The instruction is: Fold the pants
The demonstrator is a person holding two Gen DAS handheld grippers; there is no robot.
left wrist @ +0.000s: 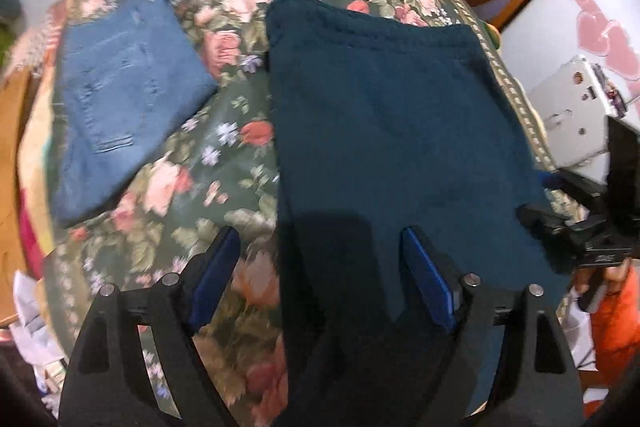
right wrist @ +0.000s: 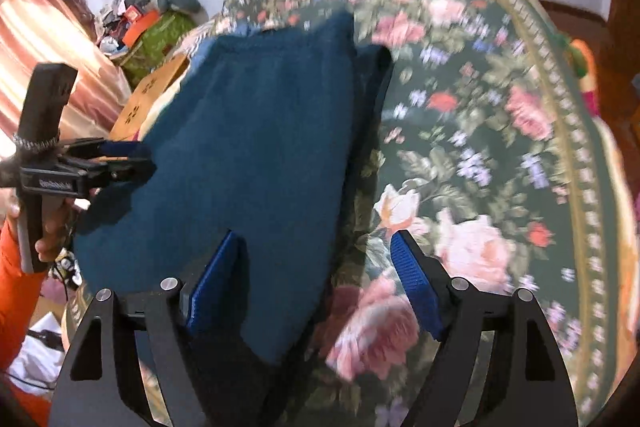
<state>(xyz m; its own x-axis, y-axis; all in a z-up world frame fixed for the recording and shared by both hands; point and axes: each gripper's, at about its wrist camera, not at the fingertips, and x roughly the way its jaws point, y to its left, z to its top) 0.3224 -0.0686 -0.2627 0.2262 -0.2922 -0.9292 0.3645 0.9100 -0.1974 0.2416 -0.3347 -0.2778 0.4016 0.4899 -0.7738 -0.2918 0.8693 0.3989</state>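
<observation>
Dark teal pants [left wrist: 384,131] lie flat on a floral bedspread [left wrist: 224,155], waistband at the far end, doubled lengthwise. They also show in the right wrist view [right wrist: 248,155]. My left gripper [left wrist: 320,251] is open, its jaws astride the pants' left edge near their lower end. My right gripper [right wrist: 316,251] is open, its jaws astride the pants' right edge. Each gripper shows in the other's view: the right one [left wrist: 532,217] and the left one [right wrist: 140,159], each at the pants' side edge. Neither grips cloth.
Folded blue jeans [left wrist: 124,99] lie on the bedspread left of the teal pants. A white box-like object [left wrist: 576,107] and a wooden door stand to the right of the bed. A cardboard box [right wrist: 148,99], curtain and clutter sit to the left.
</observation>
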